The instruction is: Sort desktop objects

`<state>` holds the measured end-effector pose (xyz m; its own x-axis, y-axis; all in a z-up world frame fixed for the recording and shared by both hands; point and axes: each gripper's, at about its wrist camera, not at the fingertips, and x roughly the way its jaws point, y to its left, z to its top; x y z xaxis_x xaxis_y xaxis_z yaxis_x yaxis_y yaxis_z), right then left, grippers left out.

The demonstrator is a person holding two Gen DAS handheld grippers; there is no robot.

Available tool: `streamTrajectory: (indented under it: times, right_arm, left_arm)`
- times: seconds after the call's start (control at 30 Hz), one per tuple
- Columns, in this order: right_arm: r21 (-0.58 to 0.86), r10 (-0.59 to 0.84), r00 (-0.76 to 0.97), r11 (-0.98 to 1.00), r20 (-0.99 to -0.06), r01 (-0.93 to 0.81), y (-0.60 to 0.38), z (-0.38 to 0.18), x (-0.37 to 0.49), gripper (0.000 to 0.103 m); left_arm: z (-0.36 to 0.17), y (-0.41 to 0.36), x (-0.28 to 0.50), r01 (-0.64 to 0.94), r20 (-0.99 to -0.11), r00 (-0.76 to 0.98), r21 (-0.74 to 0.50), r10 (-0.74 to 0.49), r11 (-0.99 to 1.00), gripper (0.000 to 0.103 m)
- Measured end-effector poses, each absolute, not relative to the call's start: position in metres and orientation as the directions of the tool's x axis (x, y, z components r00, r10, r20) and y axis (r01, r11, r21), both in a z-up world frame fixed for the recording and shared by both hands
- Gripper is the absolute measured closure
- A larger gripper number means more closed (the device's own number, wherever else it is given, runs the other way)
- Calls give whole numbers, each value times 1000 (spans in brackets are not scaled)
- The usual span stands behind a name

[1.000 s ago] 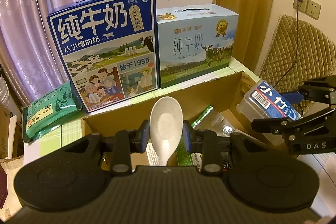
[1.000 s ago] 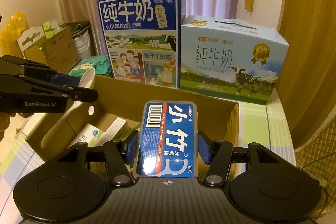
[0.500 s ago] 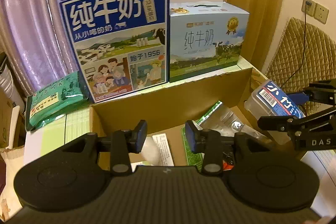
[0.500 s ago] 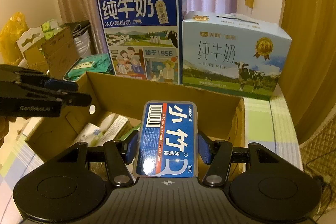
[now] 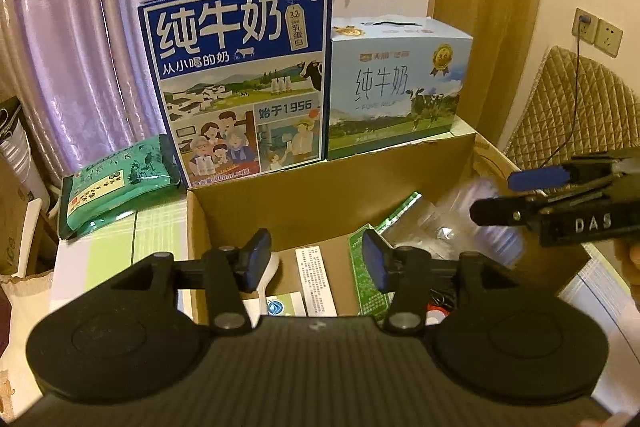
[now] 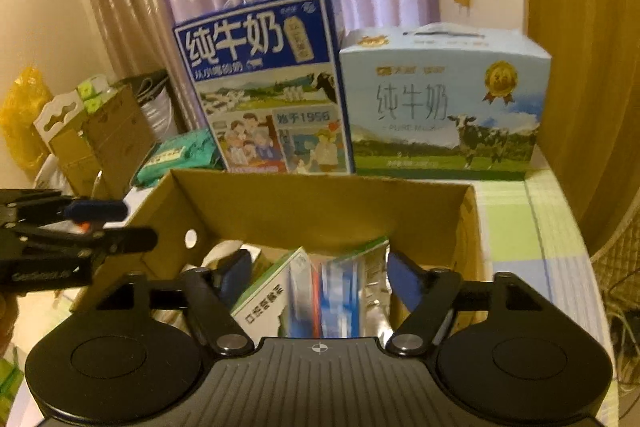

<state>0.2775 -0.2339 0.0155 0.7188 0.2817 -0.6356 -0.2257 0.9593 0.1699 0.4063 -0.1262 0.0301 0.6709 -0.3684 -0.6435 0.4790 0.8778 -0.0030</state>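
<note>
An open cardboard box (image 5: 320, 195) (image 6: 320, 211) stands in front of both grippers. My left gripper (image 5: 316, 259) (image 6: 124, 225) hovers over the box's left side, open and empty. A white spoon (image 5: 270, 269) lies in the box, partly hidden behind the left finger. My right gripper (image 6: 320, 275) (image 5: 516, 197) is open over the box's right side. Below it, a blue dental floss box (image 6: 332, 291) shows as a blur among the packets, free of the pads. A green-and-white carton (image 6: 264, 303) and silver wrappers lie beside it.
Behind the box stand a dark blue milk carton (image 5: 240, 87) and a light blue one (image 5: 396, 83). A green tea packet (image 5: 116, 183) lies at the back left. A quilted chair back (image 5: 576, 115) is to the right, with brown boxes (image 6: 100, 135) to the left.
The left gripper opened and the spoon dropped into the box. The right gripper then opened and let go of the floss box, which is dropping into the box.
</note>
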Motion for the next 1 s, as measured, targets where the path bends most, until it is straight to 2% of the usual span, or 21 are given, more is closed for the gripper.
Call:
streamTrajectory:
  times: [0.07, 0.13, 0.23, 0.3, 0.47, 0.67, 1.0]
  right_arm:
    - [167, 273, 723, 962, -635, -216, -237, 16, 274, 28]
    - [176, 268, 722, 963, -638, -202, -243, 17, 270, 27]
    - [194, 258, 721, 966, -643, -172, -254, 16, 260, 22]
    - [204, 255, 720, 966, -646, -160, -260, 16, 251, 19]
    - [224, 249, 718, 966, -650, -132, -270, 21, 223, 12]
    - [247, 250, 708, 963, -661, -109, -274, 37, 189, 2]
    - [223, 206, 690, 973, -694, -66, -271, 67, 126, 2]
  left_arm:
    - [31, -124, 400, 473, -635, 680, -3, -367, 881, 43]
    - [32, -121, 392, 473, -626, 687, 0, -369, 881, 40]
    - [33, -118, 379, 464, -613, 702, 9, -361, 886, 29]
    - [34, -115, 368, 451, -598, 719, 14, -355, 892, 15]
    - [37, -110, 340, 414, -579, 743, 5, -335, 910, 1]
    - [47, -101, 303, 341, -565, 769, -33, -299, 940, 1]
    - [75, -94, 240, 286, -582, 765, -75, -274, 955, 1]
